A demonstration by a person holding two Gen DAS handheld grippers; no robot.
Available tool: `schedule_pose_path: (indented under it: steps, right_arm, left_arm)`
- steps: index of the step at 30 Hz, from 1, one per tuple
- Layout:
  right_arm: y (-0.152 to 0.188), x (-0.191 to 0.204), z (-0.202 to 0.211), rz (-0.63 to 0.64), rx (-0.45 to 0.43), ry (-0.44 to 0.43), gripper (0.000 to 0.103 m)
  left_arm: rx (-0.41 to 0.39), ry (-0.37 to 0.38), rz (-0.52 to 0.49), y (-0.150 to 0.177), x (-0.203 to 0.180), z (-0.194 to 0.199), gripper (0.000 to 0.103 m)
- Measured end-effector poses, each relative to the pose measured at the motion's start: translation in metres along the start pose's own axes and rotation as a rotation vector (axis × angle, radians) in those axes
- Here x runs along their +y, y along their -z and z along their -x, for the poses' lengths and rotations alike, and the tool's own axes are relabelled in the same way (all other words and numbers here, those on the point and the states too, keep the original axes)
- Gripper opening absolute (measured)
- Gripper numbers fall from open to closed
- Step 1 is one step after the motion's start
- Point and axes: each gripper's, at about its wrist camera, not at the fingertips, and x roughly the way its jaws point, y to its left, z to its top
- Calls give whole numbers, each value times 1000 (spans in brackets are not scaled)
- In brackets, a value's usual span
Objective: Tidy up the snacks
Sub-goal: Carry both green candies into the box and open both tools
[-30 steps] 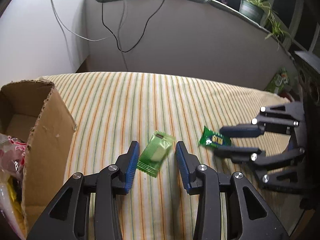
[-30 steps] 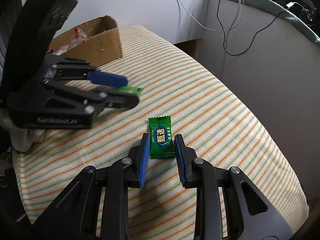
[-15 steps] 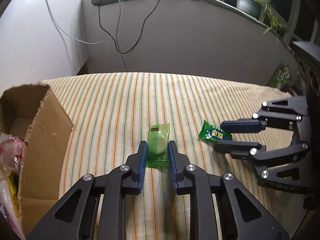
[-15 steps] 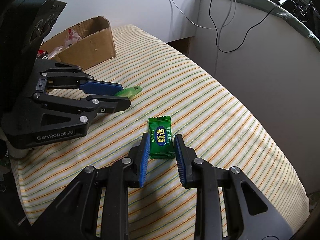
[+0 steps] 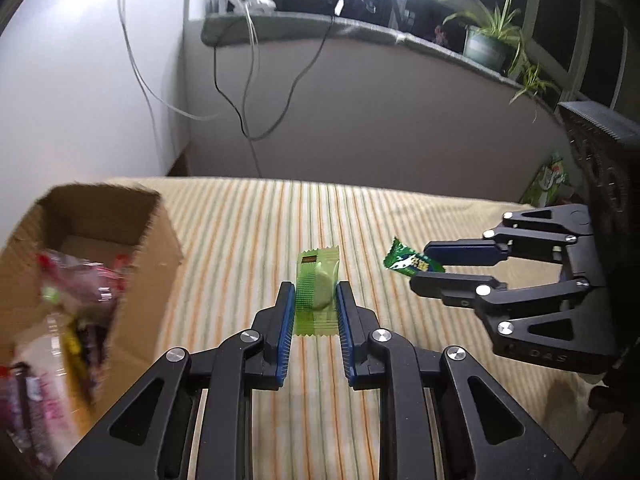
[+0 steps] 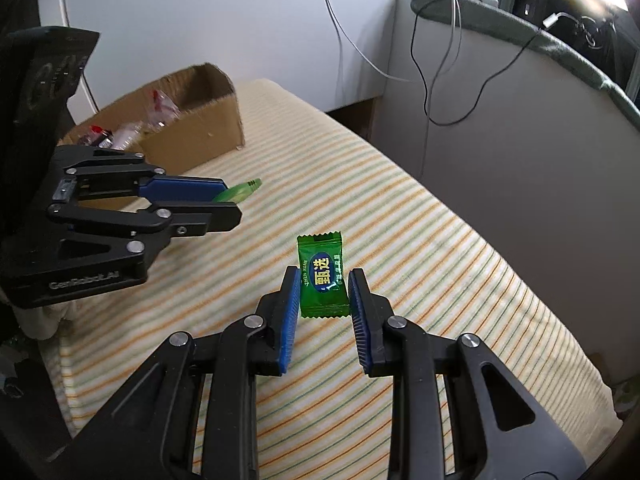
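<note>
My left gripper [image 5: 314, 300] is shut on a light green snack packet [image 5: 317, 292] and holds it above the striped cloth; it also shows in the right wrist view [image 6: 224, 200], with the packet's end [image 6: 240, 191] sticking out. My right gripper [image 6: 324, 286] is shut on a dark green candy packet [image 6: 322, 276] with a blue label, lifted off the cloth. In the left wrist view the right gripper [image 5: 424, 266] holds that candy [image 5: 410, 262]. An open cardboard box [image 5: 92, 256] holding several wrapped snacks stands at the left.
The striped cloth [image 5: 248, 240] covers the table. Cables [image 5: 248, 80] hang down the wall behind it. A ledge with potted plants [image 5: 492, 40] runs along the back. The cardboard box also shows in the right wrist view [image 6: 192, 136], beyond the left gripper.
My left gripper closed on the light green packet and lifted it. My right gripper lifted the dark green candy off the cloth. The box is now closer in the left view.
</note>
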Motion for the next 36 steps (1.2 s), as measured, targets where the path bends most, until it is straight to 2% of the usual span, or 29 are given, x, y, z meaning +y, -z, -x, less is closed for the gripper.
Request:
schedule_pose_path:
  steps: [8, 17, 25, 33, 36]
  right_arm:
    - [-20, 35, 22, 20, -62, -14, 26]
    - [-44, 83, 34, 75, -110, -47, 25]
    - [-68, 128, 28, 114, -135, -81, 25]
    - [-91, 156, 17, 121, -149, -93, 25]
    - [-99, 166, 10, 127, -153, -72, 25]
  left_arm:
    - [-100, -47, 13, 11, 18, 57, 19]
    - [-161, -112, 50, 25, 39, 102, 19]
    - [-191, -174, 98, 45, 66, 130, 19]
    - [-204, -223, 152, 56, 95, 142, 19]
    - [-206, -240, 171, 60, 106, 145, 19]
